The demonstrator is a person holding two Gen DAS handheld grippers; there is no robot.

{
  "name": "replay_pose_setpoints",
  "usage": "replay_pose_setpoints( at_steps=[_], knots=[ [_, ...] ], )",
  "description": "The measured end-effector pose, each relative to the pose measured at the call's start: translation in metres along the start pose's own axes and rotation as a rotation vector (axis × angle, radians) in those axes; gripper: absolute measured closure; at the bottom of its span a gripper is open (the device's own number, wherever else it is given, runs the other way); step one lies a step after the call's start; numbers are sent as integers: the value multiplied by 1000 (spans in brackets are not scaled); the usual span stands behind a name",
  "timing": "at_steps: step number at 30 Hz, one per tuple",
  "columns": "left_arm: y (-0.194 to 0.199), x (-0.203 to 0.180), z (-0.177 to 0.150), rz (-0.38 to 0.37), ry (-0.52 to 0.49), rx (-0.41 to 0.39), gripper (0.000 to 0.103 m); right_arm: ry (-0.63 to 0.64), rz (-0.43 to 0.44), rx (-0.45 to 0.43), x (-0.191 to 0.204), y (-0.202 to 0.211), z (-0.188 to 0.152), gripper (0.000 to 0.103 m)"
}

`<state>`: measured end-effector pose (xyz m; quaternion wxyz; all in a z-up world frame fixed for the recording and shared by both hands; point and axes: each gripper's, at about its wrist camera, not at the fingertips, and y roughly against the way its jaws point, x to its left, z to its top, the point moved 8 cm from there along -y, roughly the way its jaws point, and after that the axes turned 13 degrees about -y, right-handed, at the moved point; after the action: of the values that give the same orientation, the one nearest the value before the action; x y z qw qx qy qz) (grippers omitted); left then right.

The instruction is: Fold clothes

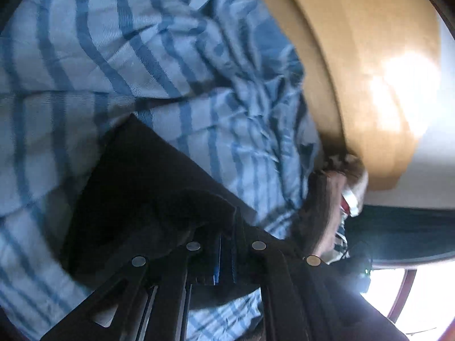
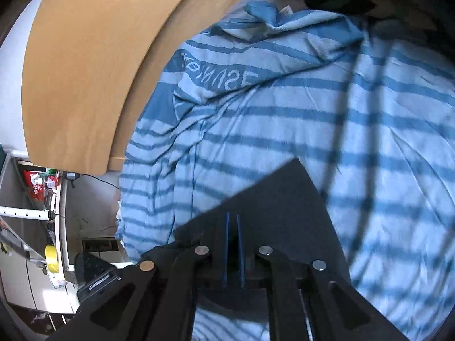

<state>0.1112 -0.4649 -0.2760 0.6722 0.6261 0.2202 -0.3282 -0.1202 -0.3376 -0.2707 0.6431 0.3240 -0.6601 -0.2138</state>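
Hiding under dark cloth, the tips of the left tongs point(image 1: 224, 258) and right tongs point(image 2: 233, 244) barely show. Both look pressed together on a dark, smooth piece of clothing point(image 2: 273, 199). It lies on a soft, wrinkly light-blue cloth with dark-blue stripes point(image 2: 284, 119), beside a curved tan wooden board point(image 2: 85, 65).

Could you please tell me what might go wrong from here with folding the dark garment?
The dark garment, clamped by the right gripper and the left gripper, lies over the rumpled striped bedding; bedding could get caught in the fold. Its bunched edge at the left gripper might crease unevenly.
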Motion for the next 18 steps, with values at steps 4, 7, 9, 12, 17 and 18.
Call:
replay_pose_setpoints(
  at_steps=[4,7,9,12,17,18],
  knots=[
    [-16,11,7,14,10,1,97,-2,-18,-25,-16,-15,13,96],
    [-22,14,8,8,10,-10,97,-2,-3,-35,-21,-17,17,96],
    [-21,14,9,-6,12,-23,97,5,10,-45,-21,-16,20,96],
    [-16,11,9,-10,-2,-30,97,30,13,-61,-15,-11,19,96],
    [-9,10,13,-45,25,-35,97,94,17,-68,1,-7,10,96],
    [-8,10,14,-45,28,-35,97,108,18,-70,5,-6,8,96]
  ],
)
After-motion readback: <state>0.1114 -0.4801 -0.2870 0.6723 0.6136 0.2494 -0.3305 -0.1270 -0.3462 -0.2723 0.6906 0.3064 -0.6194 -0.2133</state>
